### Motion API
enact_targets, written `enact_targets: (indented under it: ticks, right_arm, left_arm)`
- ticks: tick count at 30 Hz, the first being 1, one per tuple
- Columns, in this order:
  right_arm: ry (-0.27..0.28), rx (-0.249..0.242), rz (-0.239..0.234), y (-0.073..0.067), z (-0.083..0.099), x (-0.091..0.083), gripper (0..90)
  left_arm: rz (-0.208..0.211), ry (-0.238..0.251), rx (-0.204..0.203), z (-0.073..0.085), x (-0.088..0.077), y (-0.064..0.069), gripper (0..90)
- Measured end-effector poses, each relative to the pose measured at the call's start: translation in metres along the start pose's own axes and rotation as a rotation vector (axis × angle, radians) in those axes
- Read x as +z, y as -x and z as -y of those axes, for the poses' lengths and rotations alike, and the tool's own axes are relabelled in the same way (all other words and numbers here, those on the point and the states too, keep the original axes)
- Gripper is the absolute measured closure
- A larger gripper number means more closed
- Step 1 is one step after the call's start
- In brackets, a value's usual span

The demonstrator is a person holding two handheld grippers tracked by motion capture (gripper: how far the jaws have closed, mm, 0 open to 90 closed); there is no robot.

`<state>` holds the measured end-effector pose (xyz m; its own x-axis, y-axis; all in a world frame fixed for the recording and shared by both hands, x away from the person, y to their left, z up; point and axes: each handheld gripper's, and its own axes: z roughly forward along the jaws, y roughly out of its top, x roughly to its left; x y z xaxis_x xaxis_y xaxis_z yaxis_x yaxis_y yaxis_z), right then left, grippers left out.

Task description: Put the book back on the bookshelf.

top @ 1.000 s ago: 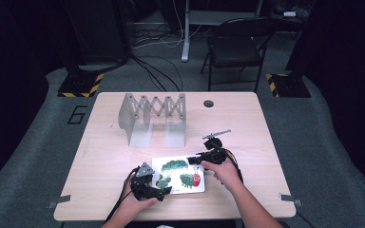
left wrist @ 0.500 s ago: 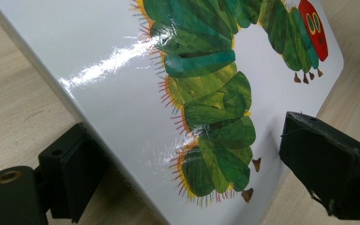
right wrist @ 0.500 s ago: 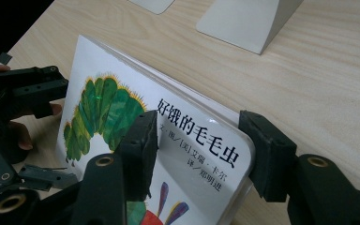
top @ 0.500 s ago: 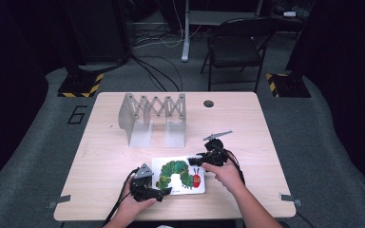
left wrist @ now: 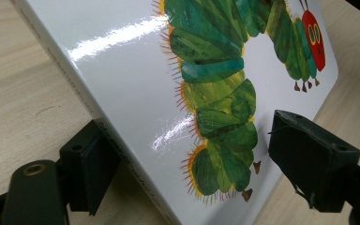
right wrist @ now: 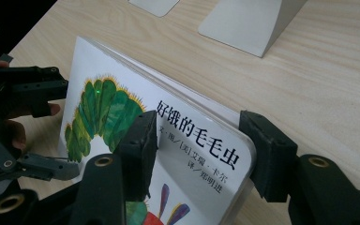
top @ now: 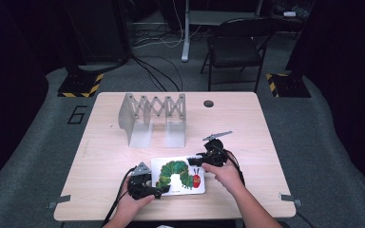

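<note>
Wooden table (top: 247,123); right hand-held gripper (top: 197,160) clamps book (top: 178,175), left (top: 160,191) seemingly closing around it.

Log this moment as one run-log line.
book: flat on table, caterpillar cover up | right gripper: shut on book corner | left gripper: jaws closing around opposite end, not yet pressing | rack: untouched

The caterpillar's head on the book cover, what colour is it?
Red, seen best in the left gripper view: caterpillar's head on the book.

A lab-like recording room — numbered floor mat (top: 77,115), hazard-striped stand bases (top: 80,84), floor cables (top: 157,71).
</note>
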<state>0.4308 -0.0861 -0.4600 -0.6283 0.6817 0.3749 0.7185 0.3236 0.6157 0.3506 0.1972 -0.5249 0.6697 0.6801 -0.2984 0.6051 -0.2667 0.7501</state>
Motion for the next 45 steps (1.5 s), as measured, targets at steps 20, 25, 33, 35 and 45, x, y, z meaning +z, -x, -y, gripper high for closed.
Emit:
enact_targets:
  ticks: [20, 25, 33, 35, 45]
  right_arm:
    - [0.041, -0.048, 0.001, -0.015, -0.007, -0.009, 50.3]
    - [0.059, -0.073, 0.003, -0.02, -0.009, -0.012, 49.9]
    - [0.07, -0.096, 0.01, -0.028, -0.012, -0.016, 48.8]
    - [0.073, -0.095, 0.011, -0.03, -0.012, -0.017, 48.3]
    - [0.075, -0.115, -0.008, -0.034, -0.013, -0.02, 45.8]
  left_arm:
    - [-0.056, 0.013, 0.006, -0.013, -0.022, -0.006, 38.9]
    - [-0.072, 0.019, 0.015, -0.016, -0.029, -0.007, 42.7]
    - [-0.098, 0.04, 0.046, -0.018, -0.034, -0.006, 46.9]
    - [-0.112, 0.034, 0.077, -0.02, -0.037, -0.005, 47.4]
    - [-0.166, 0.057, 0.137, -0.021, -0.042, -0.003, 50.2]
